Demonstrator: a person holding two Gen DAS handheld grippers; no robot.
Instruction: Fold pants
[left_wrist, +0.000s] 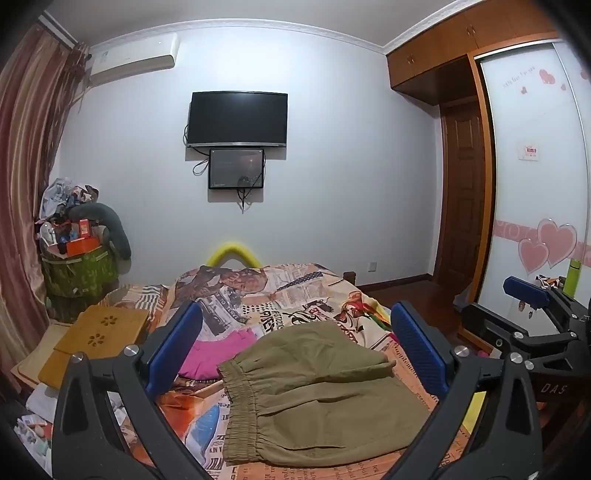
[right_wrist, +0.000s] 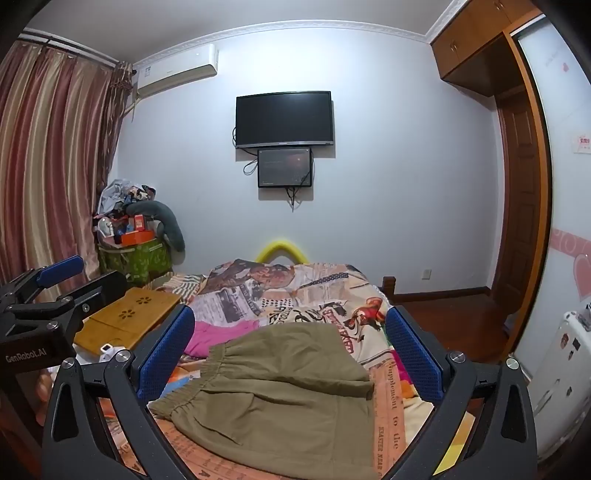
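Note:
Olive-khaki pants (left_wrist: 317, 391) (right_wrist: 280, 387) lie folded on the bed, their elastic waistband toward the left. My left gripper (left_wrist: 295, 328) hovers above them, open wide, its blue pads either side and nothing between them. My right gripper (right_wrist: 290, 328) is likewise open over the pants, touching nothing. In the left wrist view the right gripper (left_wrist: 532, 306) shows at the right edge. In the right wrist view the left gripper (right_wrist: 55, 284) appears at the left edge.
A bedspread (left_wrist: 295, 295) printed with newspaper pictures covers the bed. A pink garment (left_wrist: 218, 354) lies left of the pants. A wooden lap tray (left_wrist: 99, 336) sits at the bed's left side, and a cluttered green hamper (left_wrist: 77, 269) stands behind. Wardrobe (left_wrist: 535, 184) at right.

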